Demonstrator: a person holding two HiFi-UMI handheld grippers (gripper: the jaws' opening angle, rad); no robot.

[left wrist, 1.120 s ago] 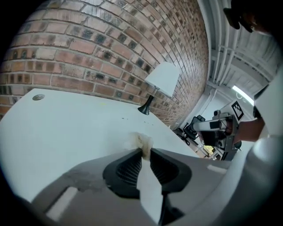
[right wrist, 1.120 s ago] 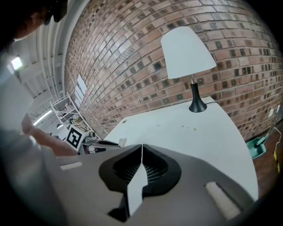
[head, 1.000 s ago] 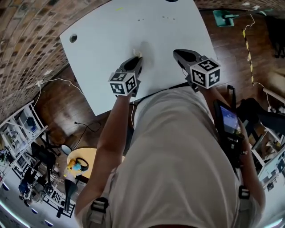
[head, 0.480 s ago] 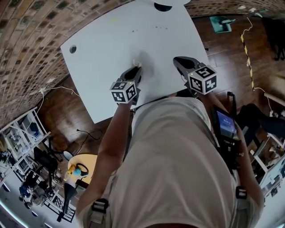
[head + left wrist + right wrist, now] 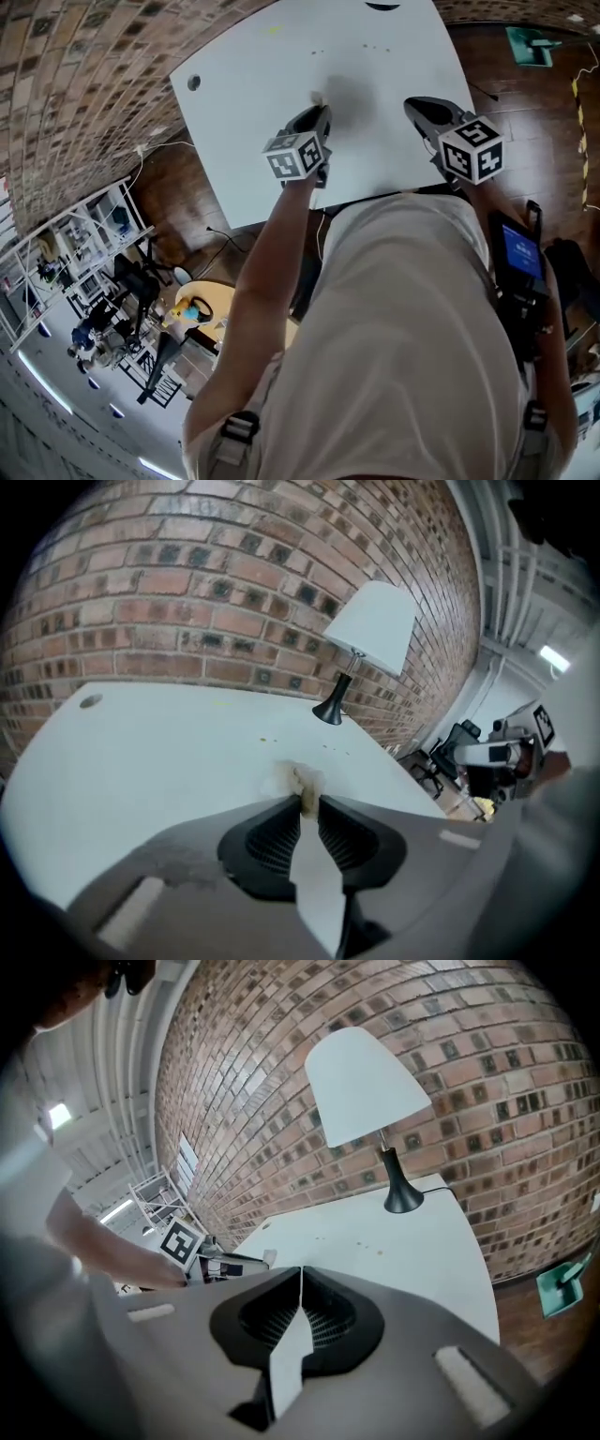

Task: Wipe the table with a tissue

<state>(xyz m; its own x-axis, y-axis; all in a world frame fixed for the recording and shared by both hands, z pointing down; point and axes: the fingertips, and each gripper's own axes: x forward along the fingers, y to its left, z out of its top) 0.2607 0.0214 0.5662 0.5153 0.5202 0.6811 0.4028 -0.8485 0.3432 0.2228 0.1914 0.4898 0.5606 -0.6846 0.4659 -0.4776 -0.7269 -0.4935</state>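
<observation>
Nearest, the left tool (image 5: 317,111) is clenched on the tissue (image 5: 298,780): in its own view the two ribbed pads pinch the crumpled wad, which bulges out past the tips and rests on the white worktop (image 5: 262,84). The wad shows a tan tinge at its front. Beside it, well apart to the person's right, the right tool (image 5: 419,103) hovers over the near edge of the worktop with its jaws pressed together and nothing between them.

Compared with a second ago, the left tool has slid away from the person across the surface, carrying the tissue with it, so the gap to the small specks (image 5: 375,48) farther out has shrunk. The right tool has drifted forward alongside. This reads as a wiping stroke under way, pushing outward from the near edge; the specks are not yet reached, so that patch probably still needs a pass.

Beyond the specks stands a lamp (image 5: 370,630) with a white shade on a dark base, near the far edge, and behind it the brick wall (image 5: 187,592).
</observation>
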